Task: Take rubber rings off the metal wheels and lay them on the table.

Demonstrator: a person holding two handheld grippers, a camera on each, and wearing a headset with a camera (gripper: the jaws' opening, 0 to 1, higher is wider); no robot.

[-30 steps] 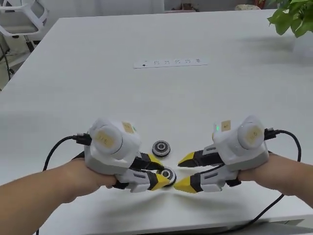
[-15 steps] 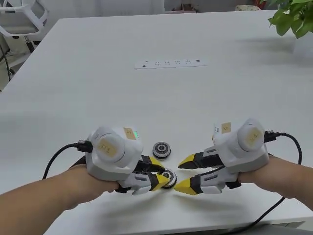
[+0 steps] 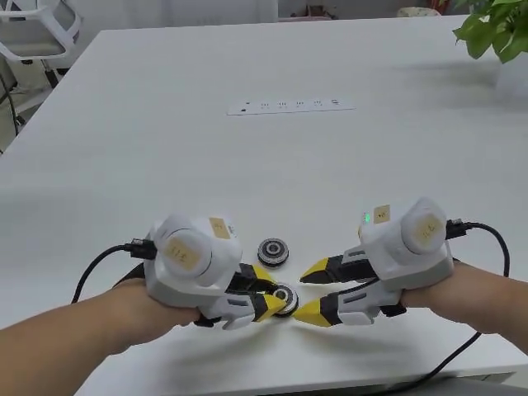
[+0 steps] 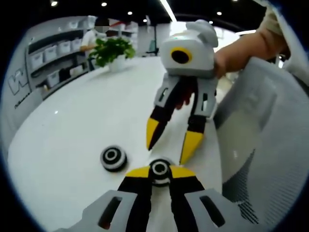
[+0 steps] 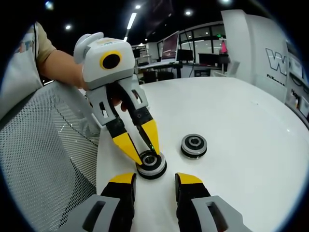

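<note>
White table (image 3: 247,165), work placed near its front edge.

**Work piece.** The metal wheel (image 3: 285,297) rests on the table, pinched between the jaws of the left gripper (image 3: 272,297). Its black rubber ring (image 5: 151,175) is on the rim, not yet removed. Whether the jaws bear on metal or on rubber cannot be told.

**Working tool.** The right gripper (image 3: 307,291) sits just beside the wheel. Its jaws are spread, with the tips aimed at the wheel but apart from it.

**Nearby.** A second wheel (image 3: 273,251) lies flat close behind, free, with its ring on.

**Recommended method (judgement).**
1. Hold the left pinch firm and low, ideally on metal, so the ring is free to slide.
2. Bring one right jaw tip under the ring's exposed edge and close on rubber alone.
3. Peel outward, away from the left jaws, and roll the ring over the rim rather than pulling straight.

**Caution.** A small wheel may pivot or pop out of the pinch. The second wheel is close enough to be knocked. Lay the freed ring on bare table, apart from both wheels.
</note>
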